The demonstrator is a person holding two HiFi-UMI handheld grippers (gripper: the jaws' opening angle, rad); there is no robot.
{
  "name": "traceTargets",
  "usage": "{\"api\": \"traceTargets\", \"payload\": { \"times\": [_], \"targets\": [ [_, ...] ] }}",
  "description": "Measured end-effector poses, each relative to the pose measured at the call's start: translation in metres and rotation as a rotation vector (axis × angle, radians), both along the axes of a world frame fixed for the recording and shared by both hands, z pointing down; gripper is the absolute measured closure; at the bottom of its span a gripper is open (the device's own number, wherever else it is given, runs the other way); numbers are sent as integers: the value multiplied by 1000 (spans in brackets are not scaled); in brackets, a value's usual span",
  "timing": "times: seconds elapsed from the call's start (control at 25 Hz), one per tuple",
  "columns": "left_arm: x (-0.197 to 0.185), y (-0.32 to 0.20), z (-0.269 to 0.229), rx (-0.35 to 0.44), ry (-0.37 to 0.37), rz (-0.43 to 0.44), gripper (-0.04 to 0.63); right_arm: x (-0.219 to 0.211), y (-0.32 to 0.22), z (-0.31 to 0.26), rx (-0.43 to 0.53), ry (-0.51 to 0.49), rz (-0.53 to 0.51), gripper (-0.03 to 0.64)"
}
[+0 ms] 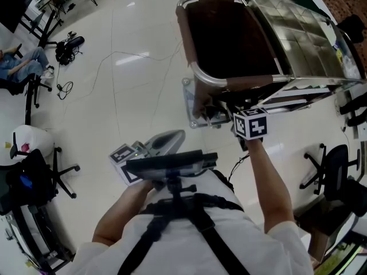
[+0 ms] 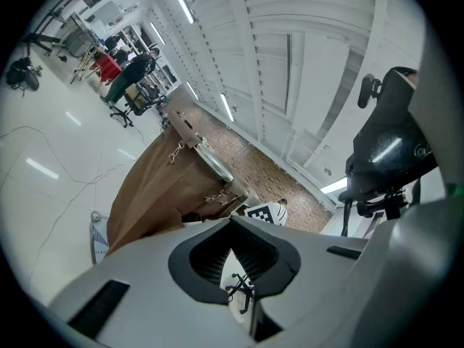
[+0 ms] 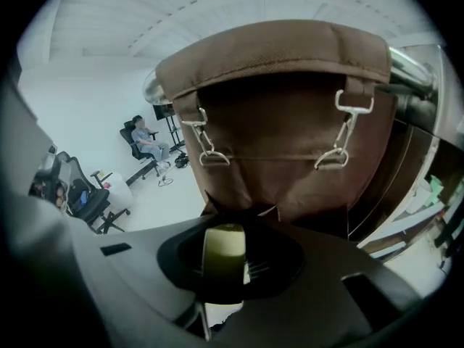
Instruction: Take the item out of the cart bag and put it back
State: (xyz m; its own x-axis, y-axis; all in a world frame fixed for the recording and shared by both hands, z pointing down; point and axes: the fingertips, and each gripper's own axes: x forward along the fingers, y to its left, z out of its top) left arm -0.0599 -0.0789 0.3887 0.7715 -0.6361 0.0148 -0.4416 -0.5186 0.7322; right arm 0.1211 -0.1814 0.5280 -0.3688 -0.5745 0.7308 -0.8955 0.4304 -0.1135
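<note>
The brown cart bag [image 1: 184,24] hangs open-topped in a metal cart frame [image 1: 209,79]. In the right gripper view the bag's [image 3: 279,133] outer end wall fills the middle, hung by metal clips [image 3: 203,151]. My right gripper [image 3: 223,259] is shut on a pale yellow-green item [image 3: 223,245], outside the bag and close to that wall. Its marker cube [image 1: 250,124] shows just below the cart's near end; its jaws are hidden there. My left gripper [image 1: 163,142] is held low by the person's body, away from the cart. In its own view the left gripper [image 2: 233,256] is shut and holds nothing.
A folded wire-mesh panel [image 1: 298,27] lies on the cart's right side. Cables [image 1: 114,56] trail over the white floor. Office chairs stand at the left [image 1: 34,176] and right [image 1: 330,165]. A person [image 1: 20,62] sits at the far left.
</note>
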Motion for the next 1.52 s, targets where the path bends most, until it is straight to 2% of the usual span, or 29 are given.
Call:
{"api": "traceTargets", "payload": {
  "times": [0.76,1.2,1.4,1.52],
  "targets": [
    [-12,-3,2,-5,-10,-50,594,-6,-13,38,-95,53,-10,540],
    [-15,-1,0,-4,-14,-60,594,-7,-14,40,-101,52,2,534],
    [-14,1,-1,-2,-14,-59,594,-7,-14,38,-94,41,7,495],
    [-14,1,-1,0,-16,-56,594,-6,-14,37,-89,35,11,494]
  ]
}}
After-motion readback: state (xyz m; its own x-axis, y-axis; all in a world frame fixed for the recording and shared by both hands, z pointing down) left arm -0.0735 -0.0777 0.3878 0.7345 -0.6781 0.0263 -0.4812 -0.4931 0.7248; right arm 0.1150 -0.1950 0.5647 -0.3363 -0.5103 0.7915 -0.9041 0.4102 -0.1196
